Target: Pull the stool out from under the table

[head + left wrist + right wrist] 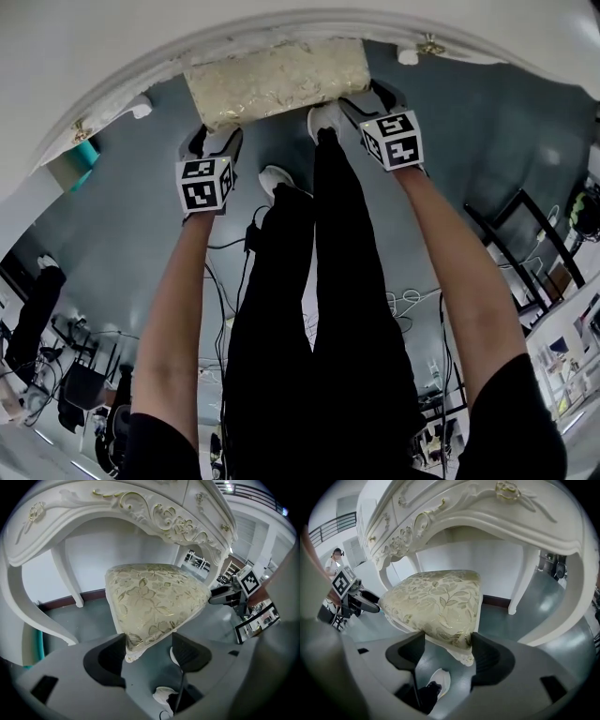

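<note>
The stool (277, 80) has a cream and gold floral cushion and sits half under the curved white table (112, 56). Both my grippers reach down to its near edge. The left gripper (214, 133) is at the cushion's left front corner and the right gripper (352, 105) at its right front corner. In the left gripper view the cushion corner (140, 620) fills the gap of the left gripper (149, 651), whose jaws stand wide on it. In the right gripper view the other corner (450, 616) sits the same way in the right gripper (444, 648).
The carved table's white legs (65, 581) (522, 583) stand on either side behind the stool. The person's dark trousers and white shoes (323, 117) are close to the stool's front. Cables (225, 281) lie on the grey floor, and a black chair frame (516, 244) stands at the right.
</note>
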### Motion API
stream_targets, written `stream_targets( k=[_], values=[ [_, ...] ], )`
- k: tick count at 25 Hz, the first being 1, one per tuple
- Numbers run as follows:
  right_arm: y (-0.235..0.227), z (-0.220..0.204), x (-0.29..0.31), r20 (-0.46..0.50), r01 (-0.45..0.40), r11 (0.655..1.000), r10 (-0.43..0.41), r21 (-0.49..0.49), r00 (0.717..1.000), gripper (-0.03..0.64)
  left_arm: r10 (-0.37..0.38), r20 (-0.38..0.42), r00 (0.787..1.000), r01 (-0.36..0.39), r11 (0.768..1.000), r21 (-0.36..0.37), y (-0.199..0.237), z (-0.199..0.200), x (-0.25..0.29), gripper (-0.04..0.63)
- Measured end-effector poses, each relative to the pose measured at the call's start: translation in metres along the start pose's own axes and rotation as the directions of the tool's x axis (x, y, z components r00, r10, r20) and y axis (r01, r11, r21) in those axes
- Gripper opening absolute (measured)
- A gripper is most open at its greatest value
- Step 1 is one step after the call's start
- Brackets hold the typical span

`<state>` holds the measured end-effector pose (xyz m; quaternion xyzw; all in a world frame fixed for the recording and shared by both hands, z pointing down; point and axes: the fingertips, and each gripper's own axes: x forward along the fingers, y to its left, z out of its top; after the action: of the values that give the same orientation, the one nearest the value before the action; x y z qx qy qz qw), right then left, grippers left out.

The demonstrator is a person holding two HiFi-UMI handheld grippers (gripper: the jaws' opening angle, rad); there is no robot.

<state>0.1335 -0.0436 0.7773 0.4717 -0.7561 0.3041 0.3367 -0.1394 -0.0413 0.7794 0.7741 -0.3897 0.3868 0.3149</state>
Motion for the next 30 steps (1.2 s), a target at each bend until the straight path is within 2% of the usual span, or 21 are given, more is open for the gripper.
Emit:
stream_targets(
  k=[15, 30],
  values=[
    [0.004, -0.004, -0.003, -0.016, -0.017, 0.999, 0.017, -0.031, 1.0, 0.327, 0.027, 0.008, 1.0, -0.026, 0.996, -0.083, -0.006, -0.013, -0.009, 0.301],
    [0.017, -0.039, -0.026, -0.077, -0.026, 1.0, 0.024, -0.018, 0.997, 0.324, 0.024, -0.042, 0.999, -0.027, 0.996, -0.088, -0.03, -0.046, -0.023, 0.299]
  ],
)
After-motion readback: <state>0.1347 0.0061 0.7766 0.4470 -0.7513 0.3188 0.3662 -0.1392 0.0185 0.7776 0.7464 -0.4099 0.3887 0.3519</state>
